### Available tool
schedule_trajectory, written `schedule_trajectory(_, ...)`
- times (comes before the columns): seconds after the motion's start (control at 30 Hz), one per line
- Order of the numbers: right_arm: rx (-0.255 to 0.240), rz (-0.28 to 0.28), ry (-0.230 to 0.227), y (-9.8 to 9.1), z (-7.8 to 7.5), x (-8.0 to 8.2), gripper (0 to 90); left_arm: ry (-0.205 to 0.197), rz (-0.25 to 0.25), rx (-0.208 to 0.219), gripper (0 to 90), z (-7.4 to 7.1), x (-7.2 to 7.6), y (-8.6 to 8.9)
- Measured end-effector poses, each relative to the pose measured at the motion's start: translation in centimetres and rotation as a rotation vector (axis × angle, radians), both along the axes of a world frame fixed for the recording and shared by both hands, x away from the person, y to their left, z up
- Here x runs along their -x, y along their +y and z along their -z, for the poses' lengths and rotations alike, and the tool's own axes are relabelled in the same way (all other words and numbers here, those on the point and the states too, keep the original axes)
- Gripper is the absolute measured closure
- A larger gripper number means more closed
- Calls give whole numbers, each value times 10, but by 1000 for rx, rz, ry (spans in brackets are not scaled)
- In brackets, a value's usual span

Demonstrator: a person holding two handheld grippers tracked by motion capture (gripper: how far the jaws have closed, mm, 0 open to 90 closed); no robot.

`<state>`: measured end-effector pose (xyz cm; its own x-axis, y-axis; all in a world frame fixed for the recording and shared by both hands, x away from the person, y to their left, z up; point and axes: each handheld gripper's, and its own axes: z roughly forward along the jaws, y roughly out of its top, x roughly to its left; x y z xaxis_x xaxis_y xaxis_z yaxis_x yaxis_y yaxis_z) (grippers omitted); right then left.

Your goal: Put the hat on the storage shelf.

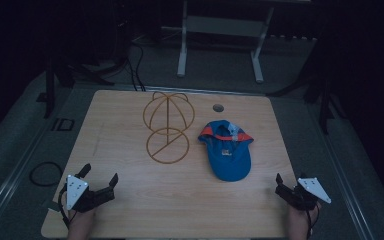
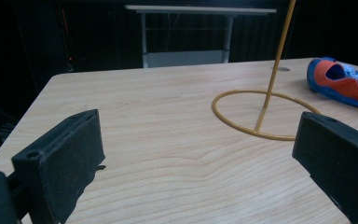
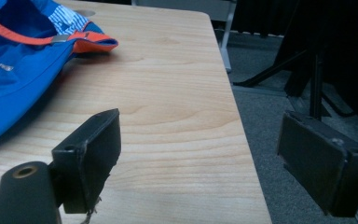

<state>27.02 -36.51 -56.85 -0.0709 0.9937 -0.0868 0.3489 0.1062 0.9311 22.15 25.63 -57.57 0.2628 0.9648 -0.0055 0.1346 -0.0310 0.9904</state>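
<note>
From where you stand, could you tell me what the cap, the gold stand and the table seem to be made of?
The cap looks like soft fabric, matte blue with orange trim: it sags and creases. The stand appears to be thin metal wire with a gold finish, bent into rings on a straight stem; painted or plated, I cannot tell. The table shows pale wood grain, possibly laminate, with a smooth, low sheen.

No readable text; perhaps faint, illegible marking on the blue cap [image 3: 9,70].
</note>
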Motion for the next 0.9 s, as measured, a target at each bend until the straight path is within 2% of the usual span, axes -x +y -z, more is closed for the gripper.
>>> schedule_trajectory(0.13, 5, -16, 8, 0, 0, -1, 142, -3, 6, -10, 23, 0, 0, -2)
schedule_trajectory(0.27, -17, -37, 28, 1, 0, -2, 142, 0, 19, -16, 22, 0, 0, -4)
schedule_trajectory(0.4, -19, -54, 32, 2, 0, -2, 141, 5, 32, -30, 22, 0, 0, -7)
schedule_trajectory(0.47, -48, -64, 61, 1, -3, -3, 142, 10, 41, -43, 22, 0, -1, -9)
schedule_trajectory(0.5, -48, -64, 61, 1, -3, -3, 142, 10, 41, -43, 22, 0, -1, -9)
schedule_trajectory(0.53, -67, -63, 71, 1, -5, -3, 145, 10, 42, -46, 22, 0, -1, -9)
schedule_trajectory(0.57, -107, -73, 76, 1, -12, -1, 146, 8, 51, -44, 22, 0, -1, -10)
schedule_trajectory(0.7, -105, -96, 91, 5, -23, -3, 146, 23, 56, -45, 22, 1, -2, -12)
schedule_trajectory(0.73, -118, -114, 95, 7, -31, -5, 146, 43, 53, -67, 22, 1, -2, -13)
schedule_trajectory(0.8, -145, -148, 110, 9, -38, -8, 145, 49, 71, -71, 22, 2, -2, -14)
schedule_trajectory(0.9, -134, -189, 118, 15, -47, -16, 138, 47, 77, -74, 23, 1, -2, -16)
